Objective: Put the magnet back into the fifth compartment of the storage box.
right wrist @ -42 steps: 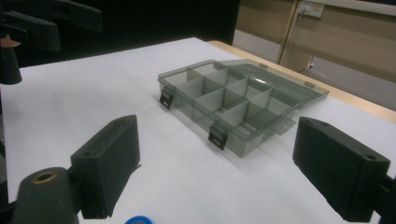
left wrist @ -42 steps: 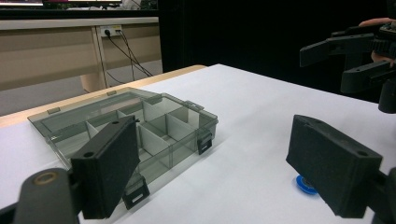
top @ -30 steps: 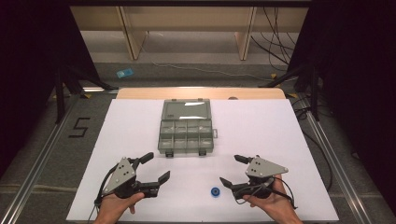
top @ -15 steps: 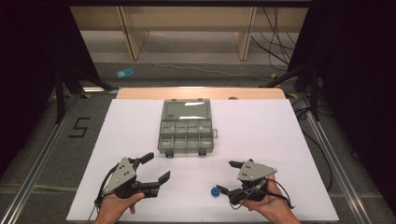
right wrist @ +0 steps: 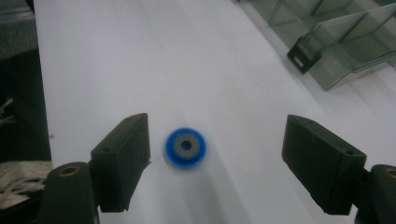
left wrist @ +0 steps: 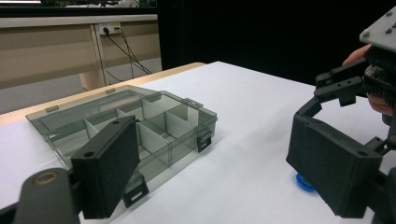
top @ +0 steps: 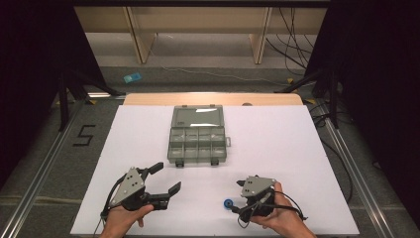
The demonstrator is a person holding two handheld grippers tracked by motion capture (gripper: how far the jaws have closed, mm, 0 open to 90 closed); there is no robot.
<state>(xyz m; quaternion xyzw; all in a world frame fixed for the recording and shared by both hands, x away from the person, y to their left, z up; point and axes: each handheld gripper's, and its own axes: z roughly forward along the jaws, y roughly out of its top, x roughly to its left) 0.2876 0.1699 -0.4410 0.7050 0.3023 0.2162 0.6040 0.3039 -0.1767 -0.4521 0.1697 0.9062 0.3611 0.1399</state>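
A lab: white test table (top: pixel 277 134) in black curtains (top: pixel 34 59), floor cables (top: pixel 297 29).

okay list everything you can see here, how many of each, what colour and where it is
Blue disc: one, blue with a grey centre, flat on the white table near the front edge, between the right tool's open jaws but touching neither.
Compartment box: one, clear grey plastic, lid open and lying flat behind it, at the middle of the table.
Table: one, white top with a bare wooden strip along the far edge.
Number 5 mark: one, black, on the floor left of the table.
Small blue item: one, on the floor beyond the table; too small to identify.
Left tool: one, black with a grey plate, jaws open, front left, held above the table.
Right tool: one, black, jaws open, front right, at the disc.
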